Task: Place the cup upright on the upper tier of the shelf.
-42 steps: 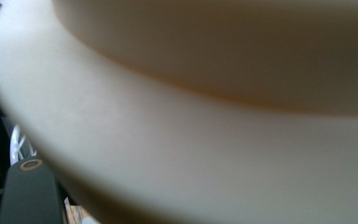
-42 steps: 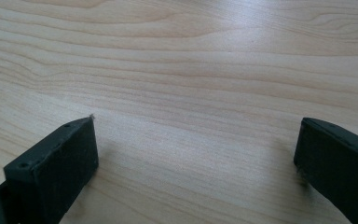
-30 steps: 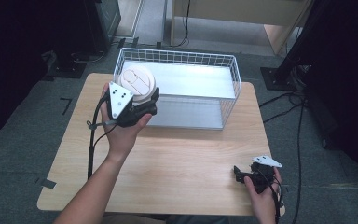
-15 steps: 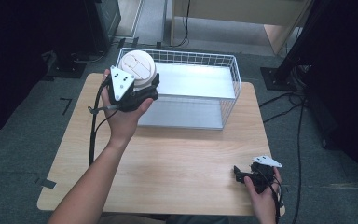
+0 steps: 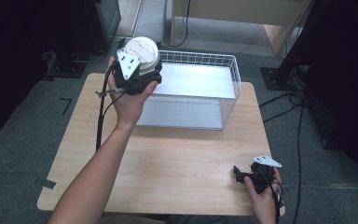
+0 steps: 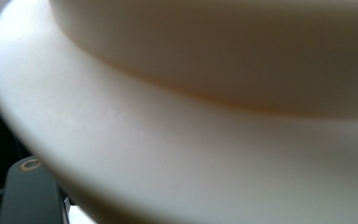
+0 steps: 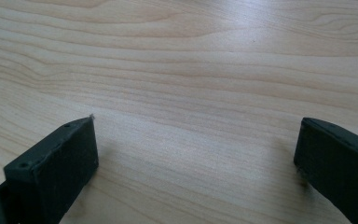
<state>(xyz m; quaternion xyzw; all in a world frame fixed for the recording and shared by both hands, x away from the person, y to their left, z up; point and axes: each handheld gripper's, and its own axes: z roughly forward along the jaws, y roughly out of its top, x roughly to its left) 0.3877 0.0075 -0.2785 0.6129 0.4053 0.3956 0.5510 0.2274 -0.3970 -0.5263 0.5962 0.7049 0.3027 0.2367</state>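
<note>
High view: left gripper point(image 5: 137, 70) clamps one white bowl point(image 5: 142, 52); right gripper point(image 5: 247, 176) fingers apart.

No readable text, label, brand or number appears on anything.

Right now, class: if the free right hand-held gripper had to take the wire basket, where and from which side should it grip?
Grip the top rim wire of the basket at its right end, the end nearest the open right hand-held gripper, coming down from above. The thin wire fits between the jaws; the walls are open mesh, and the left hand-held gripper holds a white dish over the left end.
</note>
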